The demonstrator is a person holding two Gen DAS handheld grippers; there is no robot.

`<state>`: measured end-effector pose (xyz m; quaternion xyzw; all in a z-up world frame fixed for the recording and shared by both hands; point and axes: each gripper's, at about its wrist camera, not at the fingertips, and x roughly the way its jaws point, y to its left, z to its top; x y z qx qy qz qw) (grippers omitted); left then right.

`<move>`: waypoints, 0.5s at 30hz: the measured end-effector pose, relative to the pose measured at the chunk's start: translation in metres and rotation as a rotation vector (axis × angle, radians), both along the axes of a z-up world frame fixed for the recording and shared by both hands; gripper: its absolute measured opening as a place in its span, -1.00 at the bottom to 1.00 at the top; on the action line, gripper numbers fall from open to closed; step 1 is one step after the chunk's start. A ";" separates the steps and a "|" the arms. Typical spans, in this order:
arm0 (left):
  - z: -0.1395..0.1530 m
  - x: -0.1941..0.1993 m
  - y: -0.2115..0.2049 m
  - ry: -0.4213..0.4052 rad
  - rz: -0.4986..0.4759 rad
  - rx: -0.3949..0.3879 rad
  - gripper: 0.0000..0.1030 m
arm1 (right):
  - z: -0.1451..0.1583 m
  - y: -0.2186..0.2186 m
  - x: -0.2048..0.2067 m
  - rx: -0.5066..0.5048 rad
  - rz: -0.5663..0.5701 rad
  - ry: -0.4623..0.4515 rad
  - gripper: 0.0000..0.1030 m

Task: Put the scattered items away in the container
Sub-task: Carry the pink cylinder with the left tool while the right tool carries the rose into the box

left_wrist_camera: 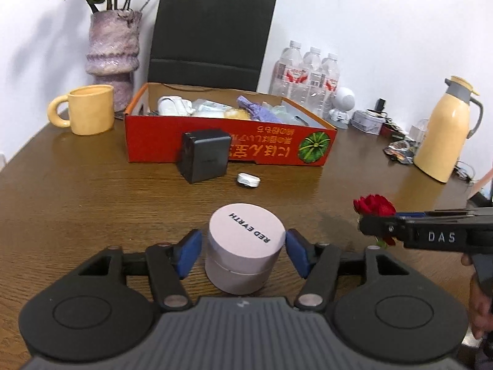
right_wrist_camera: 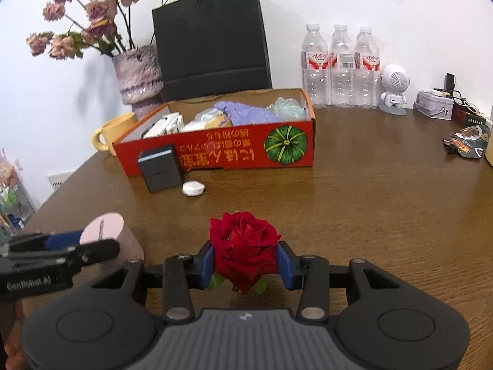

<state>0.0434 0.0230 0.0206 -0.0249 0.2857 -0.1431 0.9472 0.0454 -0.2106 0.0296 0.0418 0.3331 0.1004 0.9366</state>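
The left tongs [left_wrist_camera: 243,254] are spread around the pink Red Earth jar [left_wrist_camera: 245,251] at lower centre, pads not quite touching. The right tongs [right_wrist_camera: 246,265] pinch the red rose [right_wrist_camera: 245,246], probably bound for the red cardboard box [right_wrist_camera: 222,154] at upper centre on the counter [right_wrist_camera: 369,200].

A dark brown wooden table [left_wrist_camera: 92,191] with visible grain fills the lower and middle frame. Behind it a plain white wall [left_wrist_camera: 369,15] spans the top, evenly lit, with soft shadows at upper left. Along the table's back edge stand a mottled purple vase [left_wrist_camera: 112,58] of dried pink roses [right_wrist_camera: 92,12] at upper left, a black paper bag [left_wrist_camera: 212,30] at top centre, three clear water bottles [right_wrist_camera: 340,64] at upper right, and a small white robot figurine [right_wrist_camera: 393,89] just beside them.
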 end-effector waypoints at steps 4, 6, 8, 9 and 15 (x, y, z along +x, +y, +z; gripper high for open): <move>-0.003 0.003 -0.011 0.007 -0.011 0.065 0.11 | 0.001 0.003 0.000 0.005 0.013 -0.006 -0.20; -0.003 0.005 -0.010 0.022 -0.002 0.051 0.09 | 0.002 0.002 -0.001 0.012 0.012 -0.012 -0.20; -0.002 0.006 -0.009 0.030 0.004 0.041 0.09 | 0.003 0.002 -0.001 0.010 0.009 -0.014 -0.20; -0.001 0.006 -0.007 0.033 0.007 0.034 0.09 | 0.004 0.001 -0.001 0.011 0.007 -0.014 -0.20; 0.036 0.019 0.011 0.013 0.036 -0.094 0.08 | 0.026 0.002 0.001 0.004 0.023 -0.081 -0.20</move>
